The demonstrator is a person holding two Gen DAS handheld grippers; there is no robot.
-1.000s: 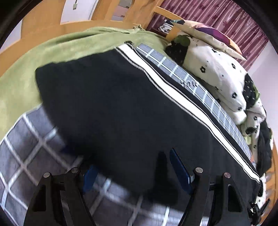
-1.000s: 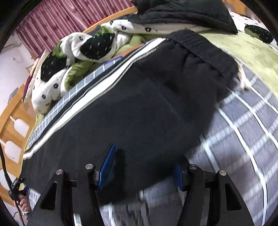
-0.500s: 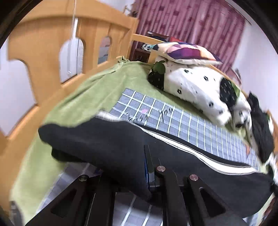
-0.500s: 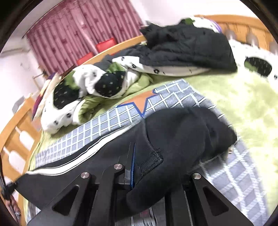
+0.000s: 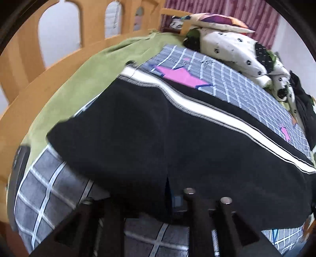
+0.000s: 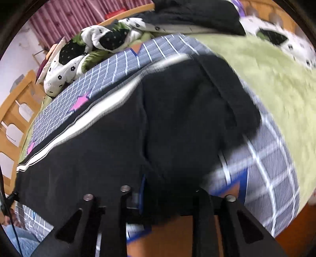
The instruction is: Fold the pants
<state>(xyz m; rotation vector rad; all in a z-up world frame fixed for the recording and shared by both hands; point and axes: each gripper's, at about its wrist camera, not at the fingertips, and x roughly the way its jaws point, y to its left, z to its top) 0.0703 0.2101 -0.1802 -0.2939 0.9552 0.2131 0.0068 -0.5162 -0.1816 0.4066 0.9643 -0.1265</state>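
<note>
Gripping the near edge of the black pants [image 5: 177, 138], both sets of jaws are shut on cloth. The pants lie long across the bed [image 5: 246, 89], left gripper [image 5: 167, 197] at one end, right gripper [image 6: 167, 197] at the waist.

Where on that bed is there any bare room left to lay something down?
Bare checked sheet lies between the pants and the quilt. Green blanket is bare by the waistband. The far edge is crowded: quilt, pillow, dark clothes.
</note>
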